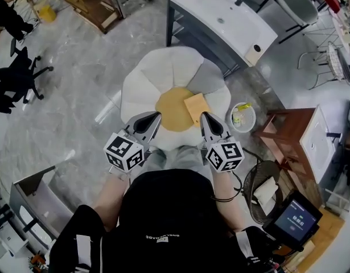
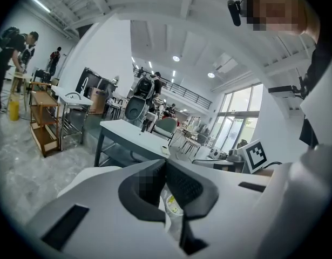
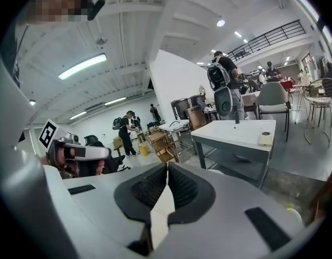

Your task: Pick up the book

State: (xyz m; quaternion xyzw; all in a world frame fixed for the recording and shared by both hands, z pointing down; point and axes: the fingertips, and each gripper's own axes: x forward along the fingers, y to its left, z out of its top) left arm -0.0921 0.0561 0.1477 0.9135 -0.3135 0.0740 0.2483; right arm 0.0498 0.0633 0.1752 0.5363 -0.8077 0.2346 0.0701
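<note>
black-shirted torso fills the bottom of the head view, both forearms reaching forward, likely staging for the grab. left gripper [image 1: 156, 118] and right gripper [image 1: 204, 118] point at a flower-shaped pouf [image 1: 157, 73]; the jaws of each are pressed together with nothing held. tan book [image 1: 196, 108] lies flat, partly on the pouf's mustard centre [image 1: 172, 111], just beside the right tips, so presumably that hand's target. neither gripper view shows the book. cover unreadable; near corner seems tucked behind the right gripper.
</note>
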